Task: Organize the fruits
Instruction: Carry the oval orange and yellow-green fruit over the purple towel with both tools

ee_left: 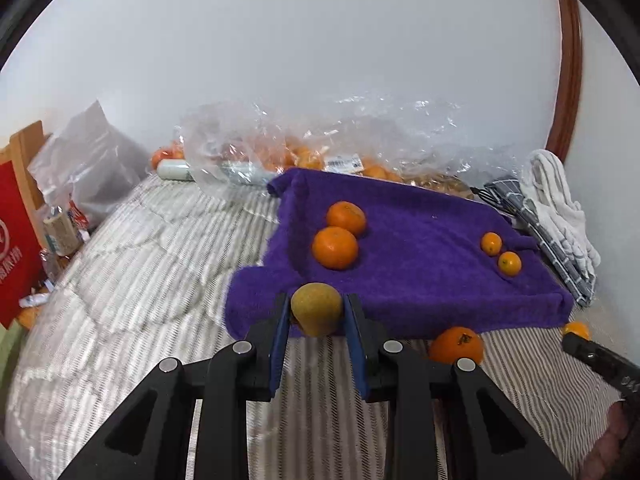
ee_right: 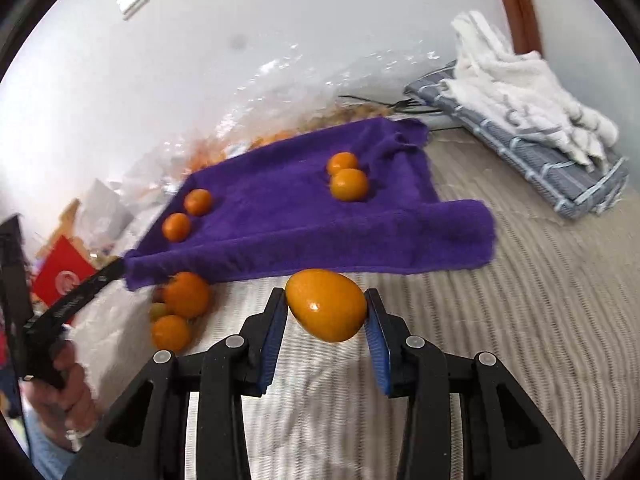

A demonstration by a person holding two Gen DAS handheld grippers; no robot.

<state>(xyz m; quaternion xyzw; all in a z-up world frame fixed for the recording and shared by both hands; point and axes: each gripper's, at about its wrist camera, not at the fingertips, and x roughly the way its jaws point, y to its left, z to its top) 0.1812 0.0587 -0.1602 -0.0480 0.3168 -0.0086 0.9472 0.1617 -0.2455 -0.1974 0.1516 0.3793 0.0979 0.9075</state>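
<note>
Left gripper (ee_left: 316,312) pinches a greenish-brown fruit (ee_left: 317,309); right gripper (ee_right: 326,312) pinches a kumquat (ee_right: 326,311); both likely bound for the purple towel (ee_right: 280,208), sorted by kind.

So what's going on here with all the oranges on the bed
A person is sorting fruit onto a purple towel spread on the bed. The left gripper is shut on a greenish-yellow fruit at the towel's near edge, and the right gripper is shut on a small oval orange fruit. On the towel lie two larger oranges together and two small ones apart from them. More oranges wait off the towel.
</note>
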